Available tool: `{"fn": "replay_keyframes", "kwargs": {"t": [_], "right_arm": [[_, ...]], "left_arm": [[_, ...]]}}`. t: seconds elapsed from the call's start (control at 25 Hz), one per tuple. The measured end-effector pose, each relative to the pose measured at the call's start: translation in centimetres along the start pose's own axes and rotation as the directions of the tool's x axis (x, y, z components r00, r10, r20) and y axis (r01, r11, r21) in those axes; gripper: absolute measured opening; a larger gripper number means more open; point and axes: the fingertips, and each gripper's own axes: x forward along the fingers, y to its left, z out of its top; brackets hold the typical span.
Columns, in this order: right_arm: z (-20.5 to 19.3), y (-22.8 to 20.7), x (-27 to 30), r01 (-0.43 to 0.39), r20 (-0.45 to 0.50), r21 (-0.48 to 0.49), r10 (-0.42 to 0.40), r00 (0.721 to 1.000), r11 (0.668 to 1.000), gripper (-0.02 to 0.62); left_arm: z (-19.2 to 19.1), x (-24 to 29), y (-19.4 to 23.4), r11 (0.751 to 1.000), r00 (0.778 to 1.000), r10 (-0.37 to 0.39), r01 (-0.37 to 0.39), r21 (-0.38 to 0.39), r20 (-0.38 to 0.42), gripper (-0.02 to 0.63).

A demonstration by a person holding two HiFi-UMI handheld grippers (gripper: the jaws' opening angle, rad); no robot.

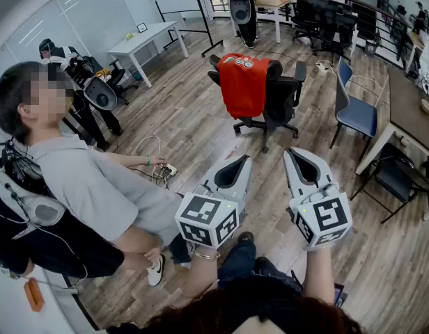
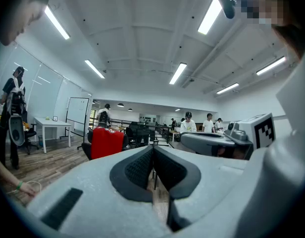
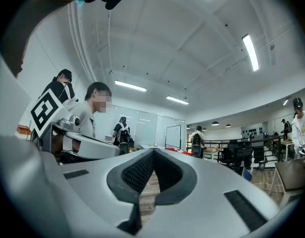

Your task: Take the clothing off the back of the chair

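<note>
A red garment [image 1: 242,83] with a white print near its collar hangs over the back of a black swivel chair [image 1: 281,96] in the middle of the wooden floor. The same red garment [image 2: 107,142] shows small and far off in the left gripper view, left of the jaw tips. My left gripper [image 1: 244,160] and right gripper [image 1: 292,153] are held side by side well short of the chair, both pointing toward it, both shut and empty. In the right gripper view only a sliver of red garment [image 3: 178,151] peeks over the gripper [image 3: 153,152].
A person in a grey shirt [image 1: 89,179] crouches close at my left beside floor cables [image 1: 155,160]. A blue chair [image 1: 354,110] and a brown table [image 1: 413,113] stand at the right. A white table [image 1: 141,42] and more black chairs [image 1: 333,16] lie beyond.
</note>
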Motion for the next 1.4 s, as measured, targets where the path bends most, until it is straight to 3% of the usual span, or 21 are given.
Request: {"fn": "replay_keyframes", "kwargs": {"t": [0.6, 1.4], "right_arm": [[0.3, -1.1, 4.1, 0.014, 0.006, 0.030, -0.014, 1.000, 0.999, -0.005], [-2.5, -2.5, 15.6, 0.068, 0.009, 0.032, -0.068, 0.998, 0.997, -0.003]], "left_arm": [[1.1, 2.3, 3.6, 1.000, 1.000, -0.016, 0.016, -0.006, -0.013, 0.017], [0.6, 8.7, 14.4, 0.995, 0.995, -0.095, 0.095, -0.009, 0.004, 0.017]]}}
